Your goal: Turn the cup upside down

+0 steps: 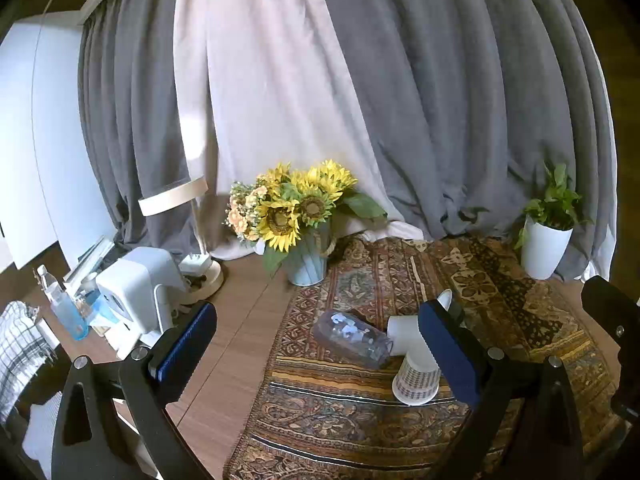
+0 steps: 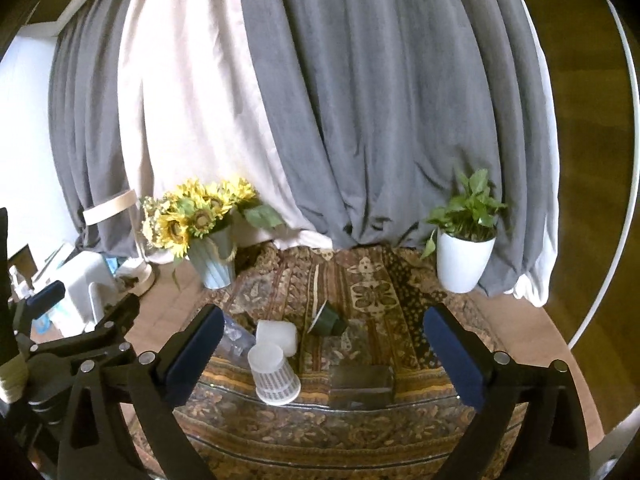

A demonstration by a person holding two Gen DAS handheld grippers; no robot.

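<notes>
Left wrist view: left gripper [image 1: 320, 344] jaws spread wide, holding nothing, hovering above the rug [image 1: 500, 292]. Between the fingers lies a clear cup [image 1: 352, 338] on its side, touching a plain white cup [image 1: 402, 334] also on its side. Just in front, a patterned cup [image 1: 416, 380] stands mouth down, already inverted by the look of it. Right finger hides part of the white cups. Sunflower vase [image 1: 306, 266] behind, plant pot [image 1: 546, 254] far right.

Right wrist view: right gripper [image 2: 322, 350] jaws also wide apart, empty. Patterned cup [image 2: 276, 376] mouth down near the left finger, white cup [image 2: 278, 336] lying behind it, clear cup [image 2: 236, 336] mostly hidden by the finger. A dark green cup [image 2: 328, 320] lies on its side mid-rug, well apart from both fingers. A dark flat block [image 2: 362, 384] sits nearer the camera.

Step, as a guess: approach, no cup picked yet. Next move needs choosing one lying cup, lowering jaws across its wall, closing gently since thin cups crush, then lifting and rotating it mouth down.
</notes>
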